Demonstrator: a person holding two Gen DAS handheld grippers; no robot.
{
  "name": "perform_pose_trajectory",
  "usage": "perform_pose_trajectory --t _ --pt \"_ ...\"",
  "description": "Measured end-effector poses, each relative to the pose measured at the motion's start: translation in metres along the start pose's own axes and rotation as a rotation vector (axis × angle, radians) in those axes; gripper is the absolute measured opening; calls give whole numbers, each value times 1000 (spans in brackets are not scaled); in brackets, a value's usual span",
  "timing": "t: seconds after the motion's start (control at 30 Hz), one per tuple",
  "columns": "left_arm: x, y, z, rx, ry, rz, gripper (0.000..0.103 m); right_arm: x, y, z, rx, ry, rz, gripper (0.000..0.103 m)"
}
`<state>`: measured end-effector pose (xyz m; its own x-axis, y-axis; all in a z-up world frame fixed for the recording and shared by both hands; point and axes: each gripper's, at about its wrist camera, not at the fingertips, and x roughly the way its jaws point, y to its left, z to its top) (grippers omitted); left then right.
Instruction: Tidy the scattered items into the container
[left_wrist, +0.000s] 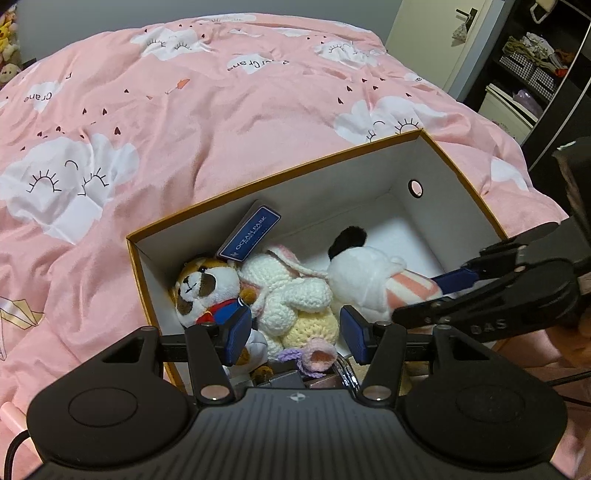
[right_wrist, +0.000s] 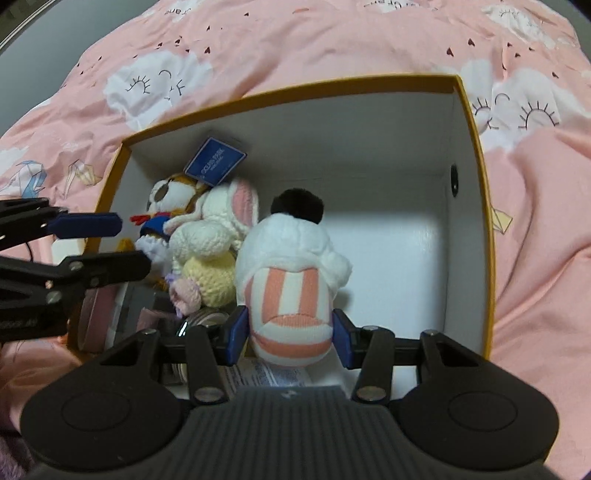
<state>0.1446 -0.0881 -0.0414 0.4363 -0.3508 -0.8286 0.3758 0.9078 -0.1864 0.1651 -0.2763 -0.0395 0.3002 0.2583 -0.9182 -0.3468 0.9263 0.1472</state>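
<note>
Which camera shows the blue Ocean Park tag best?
The left wrist view: the blue tag faces the camera there, and its white lettering is readable, leaning against the box wall. In the right wrist view the same tag appears smaller, its lettering blurred.

The box (right_wrist: 476, 155) is mustard-orange outside and plain white inside, resting on a pink bedspread (left_wrist: 221, 122) printed with white clouds bearing black closed-eye lashes and small dark hearts. At the box's middle lies a white plush (right_wrist: 291, 254) with a black ear and a pink-and-white striped end. Against the box's left wall lie a cream-and-yellow crocheted rabbit (left_wrist: 291, 302), a brown-and-white plush (left_wrist: 207, 291) with red and blue, and a navy tag (left_wrist: 249, 236) with white lettering.
</note>
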Motion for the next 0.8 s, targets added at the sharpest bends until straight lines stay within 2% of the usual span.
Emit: perform_pose_trajectory --t 0.1,0.2,0.33,0.47,0.57,0.67,0.8 --pt "-1 0 1 -9 0 5 63 1 9 1 -28 -29 -38 50" --pt "0 -1 0 -5 3 3 63 5 16 0 -42 -23 -72 50" --pt "-1 -1 -2 3 2 3 63 1 13 -6 -7 -23 -96 49" --pt "0 2 -2 -5 2 0 63 -9 27 -17 -81 -158 -294 48" --pt "2 1 -3 -6 5 -1 63 -2 13 -11 -3 -159 -230 48" --pt "1 1 -3 -8 4 0 63 6 13 -1 20 -155 -179 49" --pt "-2 6 -4 -22 0 11 63 28 22 8 22 -70 -96 49"
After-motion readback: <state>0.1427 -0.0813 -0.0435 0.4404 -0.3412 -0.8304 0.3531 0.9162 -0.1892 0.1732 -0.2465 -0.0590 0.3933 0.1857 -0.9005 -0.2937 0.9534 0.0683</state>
